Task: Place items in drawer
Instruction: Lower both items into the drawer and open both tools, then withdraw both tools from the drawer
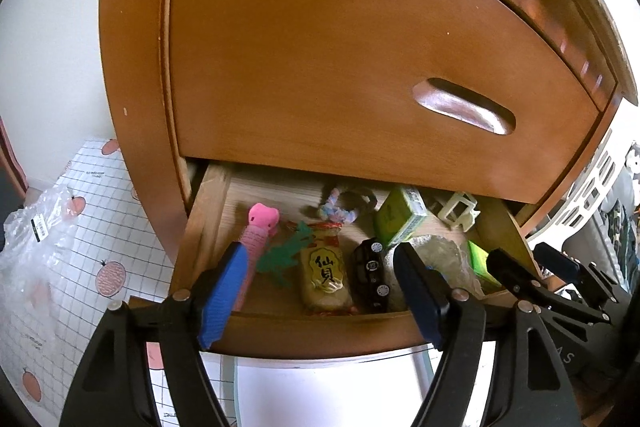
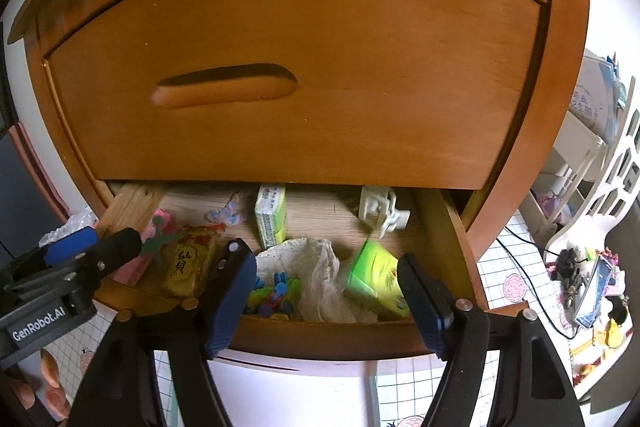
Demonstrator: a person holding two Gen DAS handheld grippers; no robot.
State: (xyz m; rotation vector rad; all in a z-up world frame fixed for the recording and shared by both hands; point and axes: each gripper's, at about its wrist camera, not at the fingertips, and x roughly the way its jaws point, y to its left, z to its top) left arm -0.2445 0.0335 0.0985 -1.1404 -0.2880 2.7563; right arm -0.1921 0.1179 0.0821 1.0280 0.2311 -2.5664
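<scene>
Both grippers, left [image 1: 320, 291] and right [image 2: 326, 291], jaws spread and empty, poised just above front edge of open lower drawer [image 2: 320, 335]; green box [image 2: 374, 277] tilted inside drawer between right jaws, nearer right hand, snack packet [image 1: 324, 273] lengthwise under left.

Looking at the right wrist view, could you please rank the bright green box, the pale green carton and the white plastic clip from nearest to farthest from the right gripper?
1. Bright green box, beside the right gripper's right finger.
2. Pale green carton, mid-drawer, behind the lace bag.
3. White plastic clip, at the back right.
</scene>
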